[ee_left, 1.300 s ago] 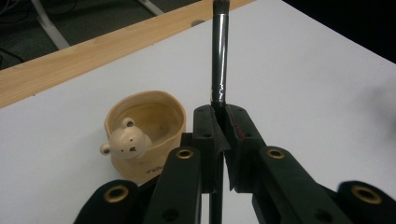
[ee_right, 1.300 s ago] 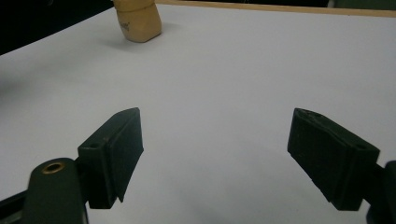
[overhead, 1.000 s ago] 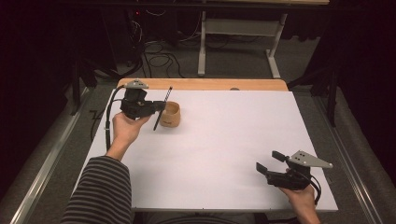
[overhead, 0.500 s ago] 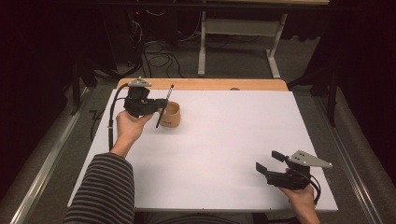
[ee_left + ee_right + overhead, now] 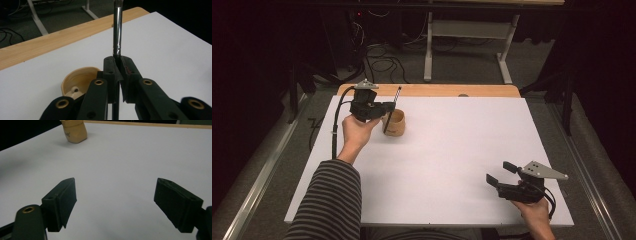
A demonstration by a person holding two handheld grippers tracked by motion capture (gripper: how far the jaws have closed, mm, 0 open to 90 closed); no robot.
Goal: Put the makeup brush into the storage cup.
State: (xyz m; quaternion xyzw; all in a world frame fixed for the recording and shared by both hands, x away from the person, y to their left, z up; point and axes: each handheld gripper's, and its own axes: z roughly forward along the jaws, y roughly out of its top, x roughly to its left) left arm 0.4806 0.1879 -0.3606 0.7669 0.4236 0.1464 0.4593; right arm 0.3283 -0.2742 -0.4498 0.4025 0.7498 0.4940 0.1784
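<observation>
So the left gripper is clamped tight on a black brush above the wooden cup near the table's far-left corner; the right gripper sits wide open, empty, near-right corner.

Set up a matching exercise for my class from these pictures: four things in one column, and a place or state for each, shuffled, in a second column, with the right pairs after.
Things:
1. left gripper
2. right gripper
3. wooden cup
4. brush

Places or states:
A. stands on the white tabletop, far left
B. jaws wide apart, nothing between them
C. clamped between two black jaws, beside the cup
D. jaws closed on a thin dark handle

Pairs: 1-D, 2-B, 3-A, 4-C
</observation>
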